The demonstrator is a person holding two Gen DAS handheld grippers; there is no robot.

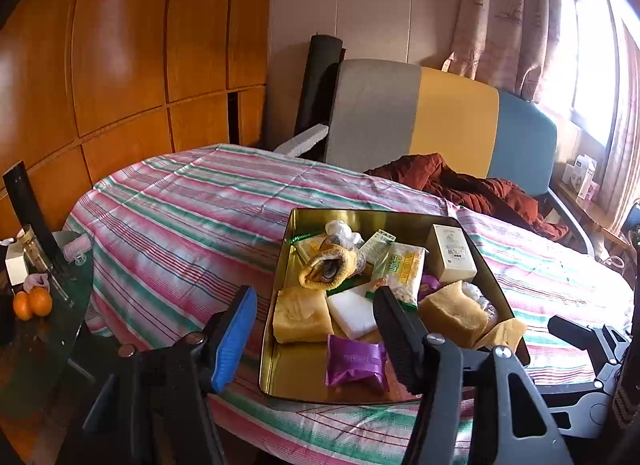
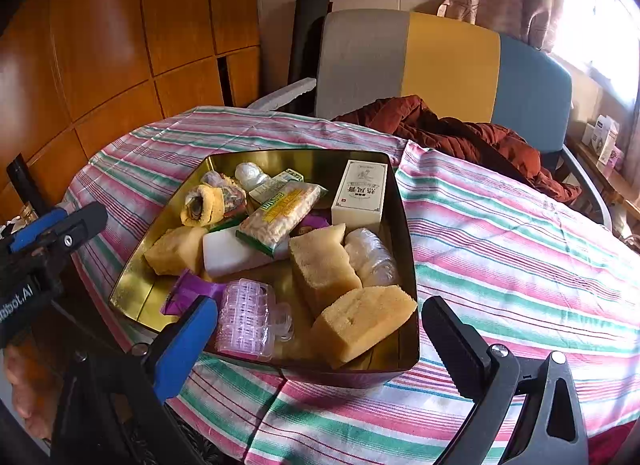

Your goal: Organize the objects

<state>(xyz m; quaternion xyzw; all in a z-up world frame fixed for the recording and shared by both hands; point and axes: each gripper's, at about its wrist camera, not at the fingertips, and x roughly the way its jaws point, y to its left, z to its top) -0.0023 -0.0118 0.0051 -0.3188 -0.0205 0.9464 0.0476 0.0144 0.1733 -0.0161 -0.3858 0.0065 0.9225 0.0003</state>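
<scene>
Both the left gripper (image 1: 316, 339) and right gripper (image 2: 320, 341) are held parted, empty; the light, squashy sponge block (image 2: 362, 321) at the tin's (image 2: 128, 277) five o'clock is best pinched across its flanks.

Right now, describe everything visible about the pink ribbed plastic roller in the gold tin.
The pink ribbed plastic roller is a translucent cylinder ringed with rows of small bumps, with a clear plastic clip at its right side. It lies on its side on the floor of the shiny gold metal tin, close to the near wall. A purple foil packet lies just to its left and a yellow sponge block to its right. Nothing grips it; it shows only in the right wrist view.
</scene>
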